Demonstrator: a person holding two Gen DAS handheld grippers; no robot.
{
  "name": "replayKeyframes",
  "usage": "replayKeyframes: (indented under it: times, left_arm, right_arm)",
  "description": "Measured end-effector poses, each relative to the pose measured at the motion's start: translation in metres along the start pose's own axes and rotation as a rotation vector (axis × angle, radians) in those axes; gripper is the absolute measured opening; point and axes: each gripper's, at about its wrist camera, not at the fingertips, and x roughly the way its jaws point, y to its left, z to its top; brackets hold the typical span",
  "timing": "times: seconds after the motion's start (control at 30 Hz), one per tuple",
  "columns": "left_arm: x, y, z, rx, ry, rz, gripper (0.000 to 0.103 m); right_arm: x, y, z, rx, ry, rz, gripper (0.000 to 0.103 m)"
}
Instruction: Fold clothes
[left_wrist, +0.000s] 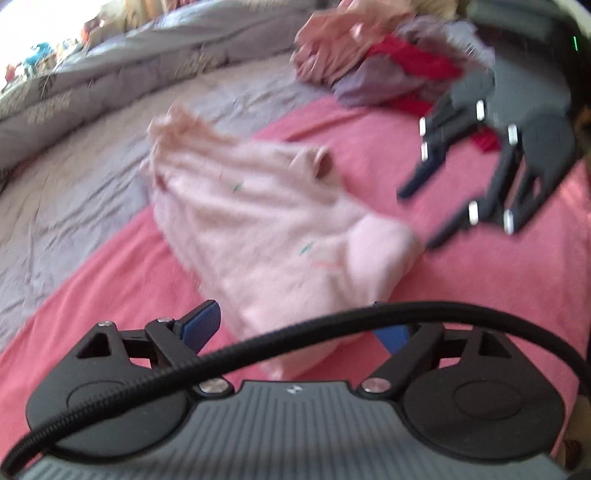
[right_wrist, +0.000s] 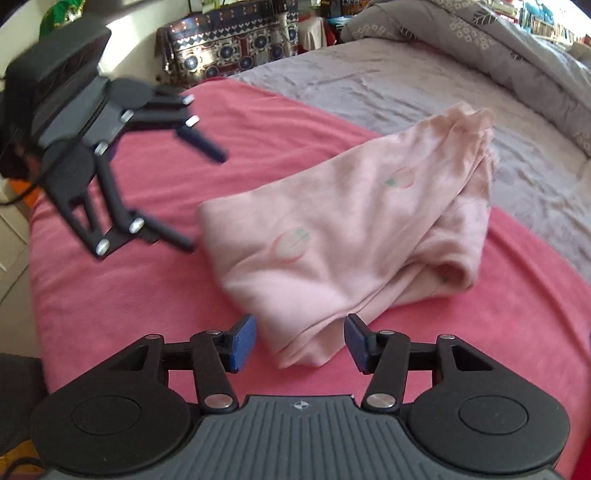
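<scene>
1. On the pink blanket (right_wrist: 110, 314) lies the folded pale pink garment (right_wrist: 351, 229), partly over the grey sheet (right_wrist: 406, 88).
2. The left gripper (left_wrist: 299, 332) stands wide apart, gripping nothing.
3. The right gripper (right_wrist: 300, 341) is half spread; the garment's corner sits between its pads (right_wrist: 243, 343), unpinched.
4. A clothes pile (left_wrist: 369, 62) lies beyond.
</scene>
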Motion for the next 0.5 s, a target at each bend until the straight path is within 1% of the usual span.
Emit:
replayKeyframes:
  times: [0.03,0.07,0.1,0.13,0.17,0.2,0.23,0.37,0.47,0.5]
  left_arm:
    - [0.002,-0.002,0.005,0.000,-0.027,-0.011,0.089]
    - [0.006,-0.001,0.008,-0.013,-0.037,-0.015,0.089]
    - [0.012,0.001,0.009,-0.033,-0.038,-0.013,0.088]
    - [0.025,0.004,0.010,-0.052,-0.019,0.004,0.086]
    - [0.037,0.004,0.009,-0.050,0.027,0.037,0.078]
    - [0.052,0.003,0.004,-0.030,0.101,0.092,0.076]
    - [0.064,0.003,-0.001,-0.016,0.155,0.117,0.077]
    - [0.064,0.009,-0.003,-0.076,0.181,0.105,0.077]
    - [0.060,0.015,-0.003,-0.128,0.215,0.084,0.077]
    - [0.058,0.018,-0.004,-0.148,0.226,0.076,0.077]
  right_arm:
    - [0.001,0.005,-0.004,0.006,0.003,0.010,0.050]
    - [0.003,0.008,-0.007,0.023,-0.004,0.022,0.050]
    - [0.004,0.008,-0.011,0.055,-0.021,0.031,0.050]
    - [0.006,0.007,-0.014,0.094,-0.041,0.033,0.050]
    - [0.008,0.005,-0.018,0.130,-0.063,0.029,0.050]
    - [0.010,0.003,-0.021,0.155,-0.084,0.011,0.050]
    - [0.012,0.003,-0.024,0.163,-0.095,-0.005,0.050]
    - [0.022,0.007,-0.023,0.128,-0.139,-0.011,0.050]
    - [0.022,0.003,-0.015,0.166,-0.167,-0.009,0.049]
    - [0.021,0.002,-0.011,0.150,-0.161,-0.043,0.049]
